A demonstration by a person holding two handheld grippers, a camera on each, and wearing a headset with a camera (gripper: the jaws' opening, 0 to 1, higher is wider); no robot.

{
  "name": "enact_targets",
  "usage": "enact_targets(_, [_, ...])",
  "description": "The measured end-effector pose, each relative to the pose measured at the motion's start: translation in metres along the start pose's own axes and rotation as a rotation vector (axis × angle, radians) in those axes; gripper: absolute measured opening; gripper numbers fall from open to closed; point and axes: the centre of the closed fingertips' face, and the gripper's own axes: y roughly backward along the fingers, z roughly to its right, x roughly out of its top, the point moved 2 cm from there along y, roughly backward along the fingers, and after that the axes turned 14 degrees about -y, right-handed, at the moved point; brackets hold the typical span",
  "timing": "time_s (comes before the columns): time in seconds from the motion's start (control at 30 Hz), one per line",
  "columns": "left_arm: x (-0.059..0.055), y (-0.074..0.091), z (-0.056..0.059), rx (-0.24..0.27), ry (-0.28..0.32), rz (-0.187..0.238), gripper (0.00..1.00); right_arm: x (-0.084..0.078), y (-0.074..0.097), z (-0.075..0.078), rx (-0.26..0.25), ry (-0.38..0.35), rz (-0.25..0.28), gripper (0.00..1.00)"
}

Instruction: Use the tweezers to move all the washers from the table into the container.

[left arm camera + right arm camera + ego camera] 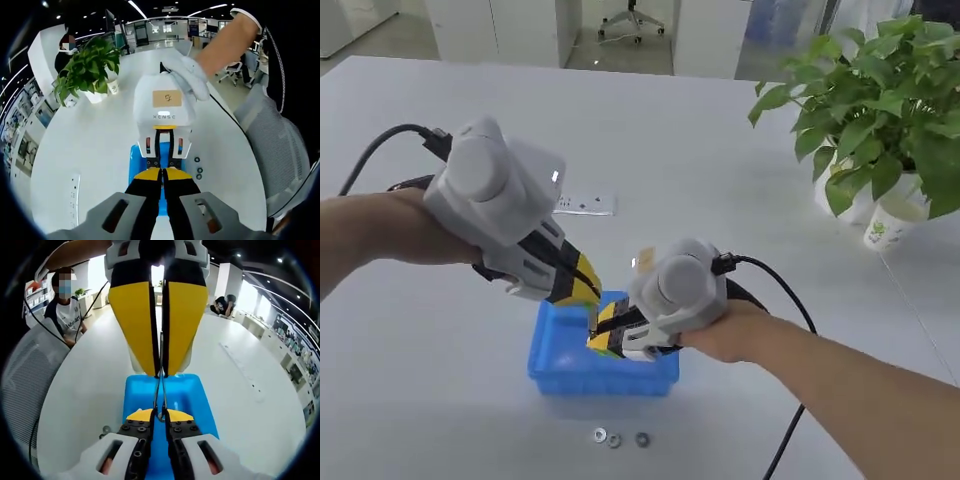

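While the tweezers point(158, 390) are clamped between the all-but-closed jaws of the left gripper point(160, 374), their tips are seen inside the narrow gap of the right gripper point(160, 416); contact there cannot be told. The blue container point(195, 395) is placed directly beneath both grippers. Three washers point(614, 438) are left on the table point(440, 400), just outside the container, near the right gripper.
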Motion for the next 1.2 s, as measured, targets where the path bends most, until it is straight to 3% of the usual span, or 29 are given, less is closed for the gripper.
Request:
enact_targets(0.33, [-0.019, -0.008, -0.008, 0.007, 0.022, -0.017, 0.05, -0.004, -0.017, 0.013, 0.000, -0.021, -0.017, 0.11])
enact_targets(0.73, [-0.036, -0.017, -0.008, 0.002, 0.054, -0.022, 0.05, -0.014, -0.030, 0.018, 0.010, -0.021, -0.057, 0.11])
enact_targets(1.2, [-0.036, -0.017, -0.008, 0.003, 0.062, -0.017, 0.05, -0.015, -0.031, 0.018, 0.014, -0.019, -0.060, 0.12])
